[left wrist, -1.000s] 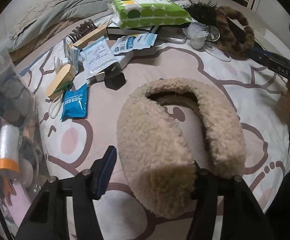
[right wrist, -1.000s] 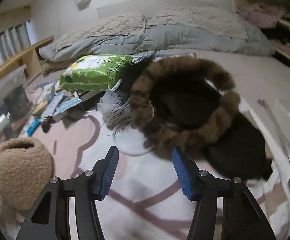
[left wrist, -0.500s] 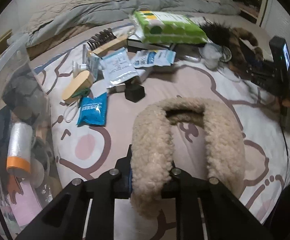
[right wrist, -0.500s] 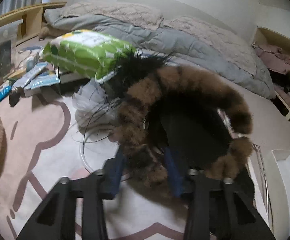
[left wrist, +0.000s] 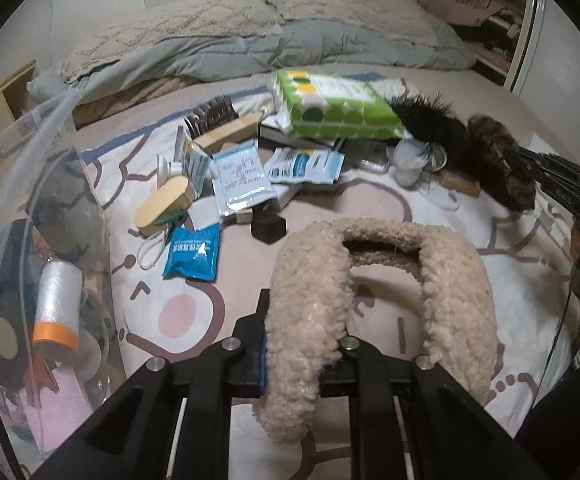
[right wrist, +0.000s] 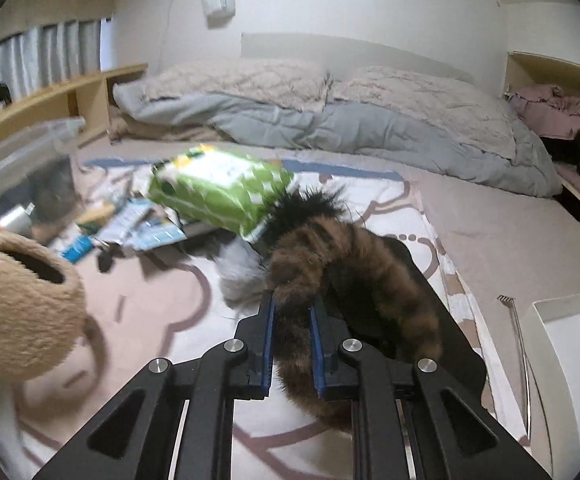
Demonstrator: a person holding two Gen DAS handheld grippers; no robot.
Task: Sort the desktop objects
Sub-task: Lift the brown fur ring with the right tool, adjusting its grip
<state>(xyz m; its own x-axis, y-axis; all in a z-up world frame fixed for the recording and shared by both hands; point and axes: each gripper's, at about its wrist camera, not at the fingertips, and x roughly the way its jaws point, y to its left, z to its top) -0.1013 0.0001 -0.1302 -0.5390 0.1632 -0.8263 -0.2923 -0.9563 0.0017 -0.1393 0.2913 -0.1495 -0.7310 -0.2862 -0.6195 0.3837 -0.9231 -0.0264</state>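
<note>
Separately, fluffy beige earmuffs and brown striped fur earmuffs, each gripper-pinched.

Tissue pack on box; bin leftward.

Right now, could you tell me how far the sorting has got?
Done: the clear bin already holds a film roll. In hand: left gripper clamps beige earmuffs, right gripper clamps brown furry earmuffs. Left: green tissue pack, blue packet, brush.
</note>
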